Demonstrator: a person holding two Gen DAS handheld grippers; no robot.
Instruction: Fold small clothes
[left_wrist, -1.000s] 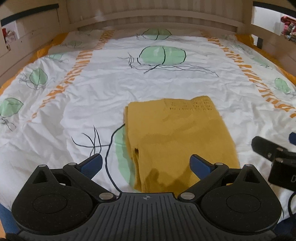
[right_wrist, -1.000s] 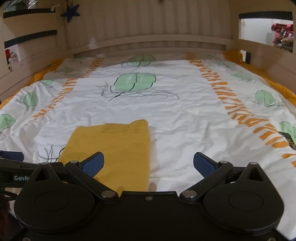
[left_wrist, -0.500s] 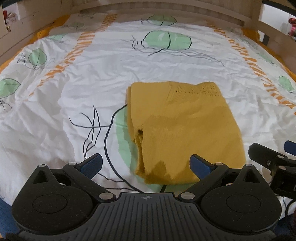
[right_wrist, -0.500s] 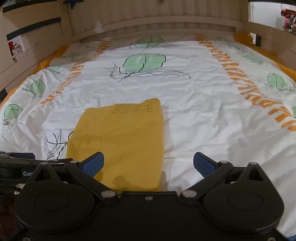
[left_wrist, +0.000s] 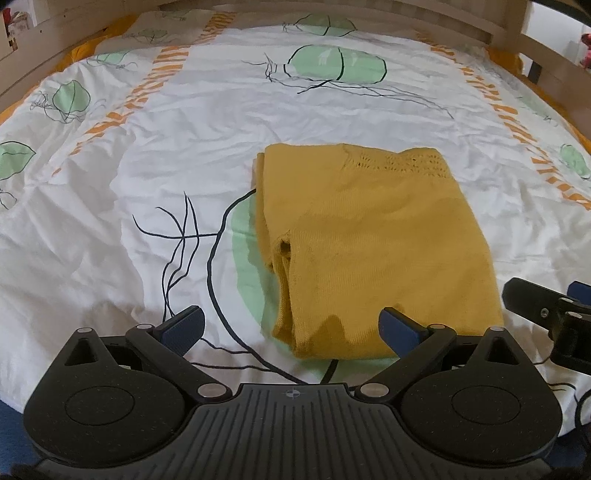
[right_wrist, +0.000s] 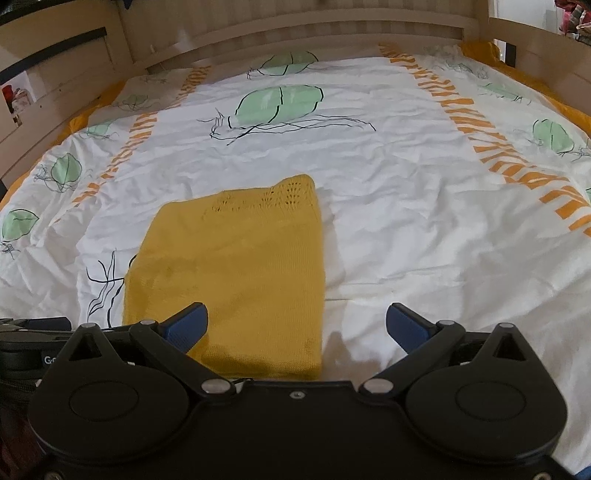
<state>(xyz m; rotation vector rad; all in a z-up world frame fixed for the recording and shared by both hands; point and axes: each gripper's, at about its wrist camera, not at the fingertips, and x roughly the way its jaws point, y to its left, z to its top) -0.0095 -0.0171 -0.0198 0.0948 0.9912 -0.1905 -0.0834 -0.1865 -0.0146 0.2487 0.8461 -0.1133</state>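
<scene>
Both grippers, left and right, wide open w/ nothing held. Knit lies folded just ahead of both. Risk imo: pinching only the top layer, so the fold peels apart.

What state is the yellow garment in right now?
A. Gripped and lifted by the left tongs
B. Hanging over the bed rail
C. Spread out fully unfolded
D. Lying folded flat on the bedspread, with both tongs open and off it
D: the garment lies as a folded rectangle on the bedspread, and the left tongs and right tongs are open, holding nothing.
</scene>
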